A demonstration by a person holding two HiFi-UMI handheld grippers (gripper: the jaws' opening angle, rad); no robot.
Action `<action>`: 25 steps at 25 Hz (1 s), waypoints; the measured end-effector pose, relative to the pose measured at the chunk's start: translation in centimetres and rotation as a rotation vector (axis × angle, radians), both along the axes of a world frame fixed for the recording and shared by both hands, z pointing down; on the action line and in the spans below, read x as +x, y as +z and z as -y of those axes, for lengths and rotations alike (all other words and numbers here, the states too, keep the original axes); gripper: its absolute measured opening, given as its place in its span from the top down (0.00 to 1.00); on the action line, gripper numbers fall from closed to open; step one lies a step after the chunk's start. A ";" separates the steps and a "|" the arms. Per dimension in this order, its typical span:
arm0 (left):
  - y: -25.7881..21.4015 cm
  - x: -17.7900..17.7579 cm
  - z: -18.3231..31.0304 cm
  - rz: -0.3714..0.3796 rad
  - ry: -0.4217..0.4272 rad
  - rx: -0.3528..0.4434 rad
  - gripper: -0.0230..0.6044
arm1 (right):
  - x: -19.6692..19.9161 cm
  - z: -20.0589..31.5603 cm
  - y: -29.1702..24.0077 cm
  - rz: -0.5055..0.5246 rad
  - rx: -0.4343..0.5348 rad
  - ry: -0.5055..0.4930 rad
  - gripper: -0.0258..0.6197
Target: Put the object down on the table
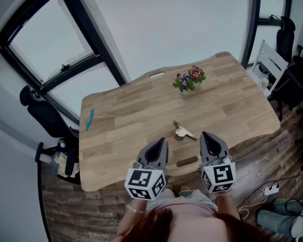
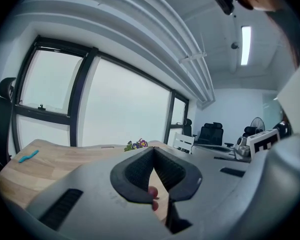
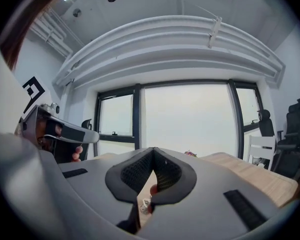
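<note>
A small tan and metal object (image 1: 182, 131) lies on the wooden table (image 1: 136, 115), near the middle of its front half. Both grippers hang over the table's front edge, on my side of the object and apart from it. The left gripper (image 1: 160, 141) has its jaws closed tip to tip with nothing held; the left gripper view shows the same (image 2: 153, 150). The right gripper (image 1: 206, 135) is likewise shut and empty (image 3: 153, 150). Through the gap under the right jaws a pale bit of the object (image 3: 145, 204) shows on the table.
A small pot of purple and pink flowers (image 1: 190, 79) stands at the table's far side. A blue item (image 1: 89, 119) lies at the left edge, a white one (image 1: 157, 75) at the far edge. Office chairs (image 1: 45, 115) and a white chair (image 1: 270, 64) flank the table; cables (image 1: 270, 189) lie on the floor.
</note>
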State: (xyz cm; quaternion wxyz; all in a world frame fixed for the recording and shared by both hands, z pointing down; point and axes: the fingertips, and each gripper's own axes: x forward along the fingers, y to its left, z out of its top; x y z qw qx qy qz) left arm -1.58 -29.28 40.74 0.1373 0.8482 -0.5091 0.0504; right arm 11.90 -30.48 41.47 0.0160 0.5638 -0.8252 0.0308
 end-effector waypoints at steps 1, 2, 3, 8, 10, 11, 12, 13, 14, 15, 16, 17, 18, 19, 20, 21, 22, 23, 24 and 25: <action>-0.1 -0.1 0.1 0.001 0.010 0.001 0.96 | -0.3 0.0 -0.3 -0.014 0.008 0.004 0.96; -0.3 -0.3 0.1 0.002 0.019 0.001 0.96 | -0.7 -0.1 -0.6 -0.027 0.015 0.007 0.96; -0.4 -0.5 0.2 0.002 0.027 0.003 0.96 | -1.1 -0.1 -0.8 -0.036 0.020 0.009 0.96; -0.9 -1.5 0.2 0.009 0.066 0.017 0.96 | -2.9 -0.2 -1.2 -0.052 0.016 0.024 0.96; -0.9 -1.9 0.0 0.015 0.083 0.019 0.96 | -3.4 -0.3 -1.5 -0.041 0.018 0.034 0.96; -1.0 -2.2 0.0 0.017 0.089 0.020 0.96 | -3.6 -0.3 -1.7 -0.031 0.019 0.039 0.96; -1.0 -2.5 0.0 0.018 0.093 0.021 0.96 | -3.8 -0.4 -1.9 -0.021 0.020 0.045 0.96; -1.1 -2.7 0.0 0.018 0.095 0.023 0.96 | -3.9 -0.4 -2.1 -0.011 0.021 0.052 0.96; -1.1 -3.0 0.1 0.019 0.097 0.024 0.96 | -3.9 -0.4 -2.2 -0.005 0.022 0.062 0.96; -1.1 -3.2 0.2 0.021 0.098 0.025 0.96 | -3.8 -0.4 -2.3 0.000 0.022 0.073 0.96; -1.1 -3.5 0.3 0.022 0.100 0.025 0.96 | -3.8 -0.4 -2.4 0.005 0.022 0.084 0.96; -1.1 -3.7 0.4 0.022 0.103 0.026 0.96 | -3.7 -0.5 -2.5 0.008 0.021 0.094 0.96; -1.1 -3.9 0.4 0.021 0.107 0.027 0.96 | -3.7 -0.5 -2.5 0.011 0.021 0.103 0.96; -1.1 -4.1 0.5 0.018 0.109 0.029 0.96 | -3.7 -0.6 -2.6 0.012 0.022 0.110 0.96; -1.1 -4.3 0.5 0.015 0.112 0.031 0.96 | -3.8 -0.7 -2.6 0.010 0.023 0.115 0.96; -1.1 -4.4 0.6 0.012 0.113 0.032 0.96 | -3.9 -0.7 -2.6 0.007 0.023 0.118 0.96; -1.0 -4.5 0.7 0.010 0.115 0.032 0.96 | -3.9 -0.8 -2.6 0.003 0.023 0.120 0.96; -1.0 -4.6 0.8 0.010 0.117 0.032 0.96 | -4.0 -0.9 -2.6 0.000 0.021 0.123 0.96; -1.0 -4.7 0.8 0.010 0.119 0.031 0.96 | -4.0 -1.0 -2.6 -0.001 0.020 0.125 0.96; -0.9 -4.7 0.9 0.011 0.121 0.031 0.96 | -4.1 -1.0 -2.7 -0.002 0.019 0.127 0.96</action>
